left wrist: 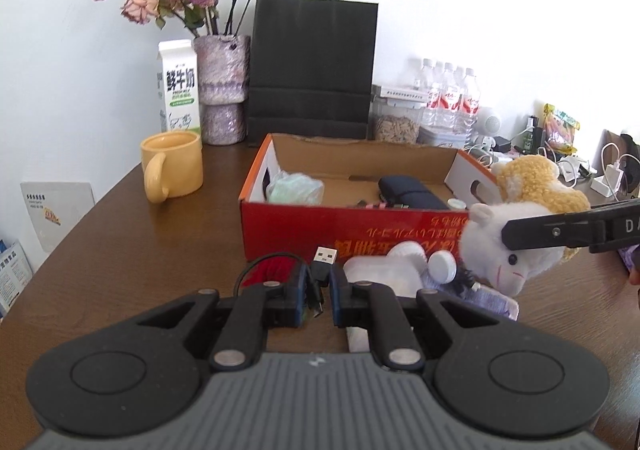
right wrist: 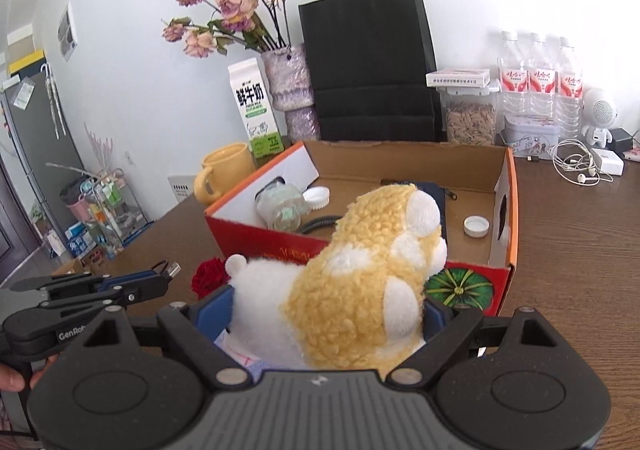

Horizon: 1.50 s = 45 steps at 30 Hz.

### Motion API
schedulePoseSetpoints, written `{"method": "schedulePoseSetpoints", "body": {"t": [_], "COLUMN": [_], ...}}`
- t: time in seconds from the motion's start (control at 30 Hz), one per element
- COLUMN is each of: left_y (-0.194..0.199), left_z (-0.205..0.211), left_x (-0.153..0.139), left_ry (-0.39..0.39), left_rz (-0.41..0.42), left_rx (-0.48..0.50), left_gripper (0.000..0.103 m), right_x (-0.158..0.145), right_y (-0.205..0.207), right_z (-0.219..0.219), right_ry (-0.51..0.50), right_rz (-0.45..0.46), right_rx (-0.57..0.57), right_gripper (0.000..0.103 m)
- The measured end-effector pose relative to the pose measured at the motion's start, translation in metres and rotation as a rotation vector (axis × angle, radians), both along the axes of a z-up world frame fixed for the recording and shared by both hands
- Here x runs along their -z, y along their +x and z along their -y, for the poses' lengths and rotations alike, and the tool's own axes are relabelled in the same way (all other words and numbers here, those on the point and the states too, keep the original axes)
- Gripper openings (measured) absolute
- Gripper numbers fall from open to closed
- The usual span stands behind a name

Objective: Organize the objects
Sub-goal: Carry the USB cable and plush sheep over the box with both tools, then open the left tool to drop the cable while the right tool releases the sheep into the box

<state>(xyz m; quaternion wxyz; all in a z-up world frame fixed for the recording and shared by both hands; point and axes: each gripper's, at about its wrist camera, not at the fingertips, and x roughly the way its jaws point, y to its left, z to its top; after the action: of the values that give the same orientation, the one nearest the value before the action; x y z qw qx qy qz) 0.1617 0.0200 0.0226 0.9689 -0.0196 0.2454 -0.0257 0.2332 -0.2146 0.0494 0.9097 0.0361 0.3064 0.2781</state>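
My left gripper [left wrist: 320, 286] is shut on a black USB cable [left wrist: 323, 262], whose plug sticks up between the pads just in front of the red cardboard box [left wrist: 352, 228]. In the right wrist view the left gripper [right wrist: 160, 278] shows at the lower left with the plug at its tip. My right gripper [right wrist: 328, 310] is shut on a yellow and white plush sheep [right wrist: 360, 282], its blue pads pressing both sides. The sheep [left wrist: 520, 210] hangs near the box's right front corner. The open box [right wrist: 505, 210] holds a dark pouch, a crumpled plastic bag and white caps.
A yellow mug [left wrist: 172, 166], milk carton [left wrist: 178, 86], vase of dried roses [left wrist: 224, 90] and black paper bag [left wrist: 312, 70] stand behind and left of the box. Water bottles [right wrist: 540, 90] and earphones [right wrist: 576, 166] lie right. A red rose [right wrist: 208, 276] and white items [left wrist: 384, 270] lie before the box.
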Motion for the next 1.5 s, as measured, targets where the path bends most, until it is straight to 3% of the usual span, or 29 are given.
{"method": "schedulePoseSetpoints", "body": {"t": [0.53, 0.9, 1.23, 1.3, 1.33, 1.37, 1.43, 1.5], "left_y": [0.073, 0.135, 0.178, 0.182, 0.183, 0.184, 0.182, 0.18], "left_z": [0.024, 0.033, 0.035, 0.035, 0.035, 0.034, 0.033, 0.032], "left_x": [-0.04, -0.034, -0.022, -0.019, -0.018, -0.017, -0.017, -0.018], "left_ry": [-0.02, -0.055, -0.081, -0.083, -0.083, -0.085, -0.073, -0.057], "left_rz": [0.119, 0.096, 0.057, 0.046, 0.038, 0.034, 0.043, 0.061], "left_rx": [0.021, 0.018, 0.035, 0.037, 0.039, 0.031, -0.008, -0.046], "left_gripper": [0.013, 0.013, 0.013, 0.02, 0.038, 0.067, 0.091, 0.103], "right_x": [-0.01, 0.007, 0.022, 0.02, 0.019, 0.018, 0.018, 0.018], "right_y": [0.065, 0.115, 0.149, 0.151, 0.15, 0.15, 0.149, 0.148], "right_z": [0.007, 0.002, -0.001, 0.001, 0.002, 0.002, 0.002, 0.003], "right_ry": [0.126, 0.137, 0.077, 0.082, 0.077, 0.071, 0.063, 0.057], "right_rz": [0.057, 0.057, 0.039, 0.051, 0.061, 0.066, 0.07, 0.076], "right_rx": [0.137, 0.203, 0.239, 0.256, 0.26, 0.263, 0.273, 0.275], "right_gripper": [0.09, 0.09, 0.094, 0.102, 0.102, 0.103, 0.103, 0.103]}}
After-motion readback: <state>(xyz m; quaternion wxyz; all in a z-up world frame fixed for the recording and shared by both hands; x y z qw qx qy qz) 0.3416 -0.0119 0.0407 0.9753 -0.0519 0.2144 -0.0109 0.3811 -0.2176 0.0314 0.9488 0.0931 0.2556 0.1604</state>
